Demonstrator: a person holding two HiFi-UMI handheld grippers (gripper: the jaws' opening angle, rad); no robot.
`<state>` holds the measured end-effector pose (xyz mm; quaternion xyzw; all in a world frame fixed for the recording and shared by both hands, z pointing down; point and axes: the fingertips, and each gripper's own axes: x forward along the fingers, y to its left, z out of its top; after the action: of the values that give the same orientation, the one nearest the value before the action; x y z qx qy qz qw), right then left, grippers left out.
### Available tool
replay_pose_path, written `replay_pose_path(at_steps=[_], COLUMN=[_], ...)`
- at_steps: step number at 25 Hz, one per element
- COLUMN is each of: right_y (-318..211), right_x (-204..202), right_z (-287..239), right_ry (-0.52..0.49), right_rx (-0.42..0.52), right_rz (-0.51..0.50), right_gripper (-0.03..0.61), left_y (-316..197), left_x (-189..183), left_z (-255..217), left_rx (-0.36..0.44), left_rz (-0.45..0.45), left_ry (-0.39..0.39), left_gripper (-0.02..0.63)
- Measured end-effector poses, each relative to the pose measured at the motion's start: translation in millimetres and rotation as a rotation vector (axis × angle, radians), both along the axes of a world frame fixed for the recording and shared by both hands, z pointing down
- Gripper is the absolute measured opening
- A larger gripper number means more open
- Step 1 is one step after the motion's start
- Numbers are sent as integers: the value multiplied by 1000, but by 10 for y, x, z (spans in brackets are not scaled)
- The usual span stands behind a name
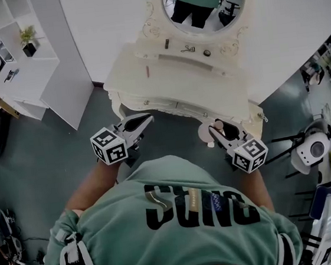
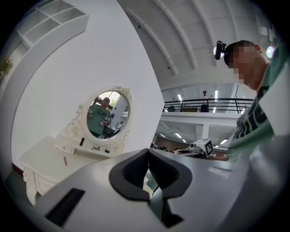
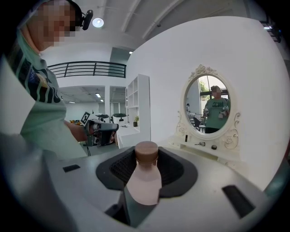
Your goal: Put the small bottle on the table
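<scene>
A small pink bottle (image 3: 145, 179) with a brown cap stands upright between the pads of my right gripper (image 3: 147, 167), which is shut on it. In the head view this gripper (image 1: 217, 131) hovers just in front of the right front corner of the cream dressing table (image 1: 164, 69), apart from it. My left gripper (image 1: 143, 121) hangs before the table's left front edge. Its jaws (image 2: 148, 170) are shut with nothing between them. The table (image 3: 204, 152) carries an oval mirror (image 1: 201, 0).
A small shelf under the mirror holds a few dark items (image 1: 187, 49). A thin pink stick (image 1: 147, 71) lies on the tabletop. A white shelf unit (image 1: 19, 50) with a potted plant stands at the left. Equipment (image 1: 313, 148) crowds the floor at the right.
</scene>
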<state>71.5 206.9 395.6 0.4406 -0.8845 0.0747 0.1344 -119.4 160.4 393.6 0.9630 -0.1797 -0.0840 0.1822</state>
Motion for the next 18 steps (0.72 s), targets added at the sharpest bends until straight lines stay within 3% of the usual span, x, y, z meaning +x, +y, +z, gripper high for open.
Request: replay_pose_path(at_steps=[12,18], right_y=[219,150], right_x=[587,741], right_z=[9,0], right_ry=[28,22], right_rx=[7,14], right_rz=[-38,-39], right_gripper=[135,135], left_y=[290,248], left_x=[650,751], left_z=[60,86], left_rx=[-2,-11], left_rz=[-37,-46], left_ry=[10,2], left_gripper=[9,9])
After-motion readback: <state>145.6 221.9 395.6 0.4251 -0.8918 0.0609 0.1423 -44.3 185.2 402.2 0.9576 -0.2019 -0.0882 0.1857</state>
